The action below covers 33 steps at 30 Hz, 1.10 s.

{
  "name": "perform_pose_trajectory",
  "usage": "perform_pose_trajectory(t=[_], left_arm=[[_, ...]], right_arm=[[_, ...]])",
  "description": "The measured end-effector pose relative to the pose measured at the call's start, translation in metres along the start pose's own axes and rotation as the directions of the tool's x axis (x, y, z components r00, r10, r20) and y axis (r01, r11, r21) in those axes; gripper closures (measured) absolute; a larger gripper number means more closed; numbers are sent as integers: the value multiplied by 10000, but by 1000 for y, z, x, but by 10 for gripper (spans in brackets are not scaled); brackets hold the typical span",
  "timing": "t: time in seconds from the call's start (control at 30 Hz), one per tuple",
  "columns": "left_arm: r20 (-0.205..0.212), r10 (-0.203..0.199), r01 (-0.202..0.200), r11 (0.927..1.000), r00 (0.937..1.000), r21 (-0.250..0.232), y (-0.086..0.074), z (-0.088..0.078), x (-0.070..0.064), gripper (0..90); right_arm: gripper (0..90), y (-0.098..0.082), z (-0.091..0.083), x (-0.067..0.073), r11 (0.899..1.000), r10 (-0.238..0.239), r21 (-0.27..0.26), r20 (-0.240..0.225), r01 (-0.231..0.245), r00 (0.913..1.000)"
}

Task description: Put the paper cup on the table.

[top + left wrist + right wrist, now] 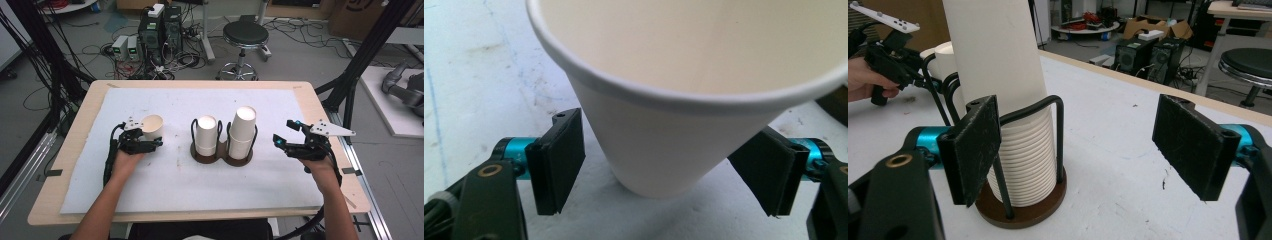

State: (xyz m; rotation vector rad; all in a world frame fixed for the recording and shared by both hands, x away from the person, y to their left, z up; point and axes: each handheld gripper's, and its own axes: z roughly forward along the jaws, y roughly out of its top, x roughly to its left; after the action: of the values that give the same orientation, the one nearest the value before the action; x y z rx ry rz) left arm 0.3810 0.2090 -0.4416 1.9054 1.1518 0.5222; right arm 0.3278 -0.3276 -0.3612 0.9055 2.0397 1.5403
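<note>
Black gripper (146, 144), teal jaw mounts

A lab: computer towers (161, 31), floor cables (75, 55), rig frames.

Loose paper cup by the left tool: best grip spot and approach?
Grip the paper cup low on its tapered wall, level from the person's side, where the left tool already straddles it open. Upright and narrowing downward, it fits there; the thin rim would crush.

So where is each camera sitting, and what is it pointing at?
High view: above the person's side, looking down on the table; forearms, both grippers show.
Left gripper view: on the left gripper, facing the single cup between its open pads.
Right gripper view: on the right gripper, facing the cup holder.
Shared: the cup holder.
</note>
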Motion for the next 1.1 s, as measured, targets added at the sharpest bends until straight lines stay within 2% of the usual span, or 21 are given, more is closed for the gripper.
perform_pose_trajectory(t=[0.17,0.37,0.4,0.53,0.63,0.7,0.77,0.83,0.9,1.0,1.03,1.1], left_arm=[[-198,-5,10,9997,9998,257,-2,-8,-1,235],[-90,-147,148,9997,9999,172,-5,-22,-1,235],[-98,-253,254,9996,9996,103,-6,-26,-2,235],[109,-263,266,9992,9996,-310,-11,-42,-6,235],[44,-358,361,9945,9993,-978,-12,-57,-5,235],[-191,-399,358,9831,9990,-1793,-12,-68,-1,235],[-199,-591,517,9625,9981,-2662,-12,-77,4,235],[-98,-781,702,9385,9969,-3379,-12,-83,8,235],[6,-796,738,9219,9968,-3804,-12,-86,11,234],[269,-761,804,9066,9967,-4144,-11,-87,12,226],[350,-687,770,9040,9970,-4205,-10,-87,12,226],[420,-528,656,9035,9977,-4236,-10,-88,11,226]], right_arm=[[199,1,-1,-1,10000,-30,-48,8,30,10000],[199,1,-2,-1,10000,-10,-33,50,10,10000],[199,1,-2,-1,10000,-13,-24,59,13,10000],[198,0,-3,-2,10000,-76,33,131,76,9999],[198,-1,-4,-3,9998,-130,152,301,126,9995],[198,-1,-5,-5,9998,-94,154,371,88,9993],[198,-2,-5,-6,9998,-97,162,434,90,9990],[198,-3,-4,-6,9995,-129,279,488,115,9987],[198,-4,-3,-7,9990,-216,391,554,195,9982],[198,-5,-3,-7,9980,-319,567,631,283,9975],[198,-6,-2,-7,9978,-331,587,641,293,9974],[198,-6,-2,-8,9978,-355,586,682,315,9970]])
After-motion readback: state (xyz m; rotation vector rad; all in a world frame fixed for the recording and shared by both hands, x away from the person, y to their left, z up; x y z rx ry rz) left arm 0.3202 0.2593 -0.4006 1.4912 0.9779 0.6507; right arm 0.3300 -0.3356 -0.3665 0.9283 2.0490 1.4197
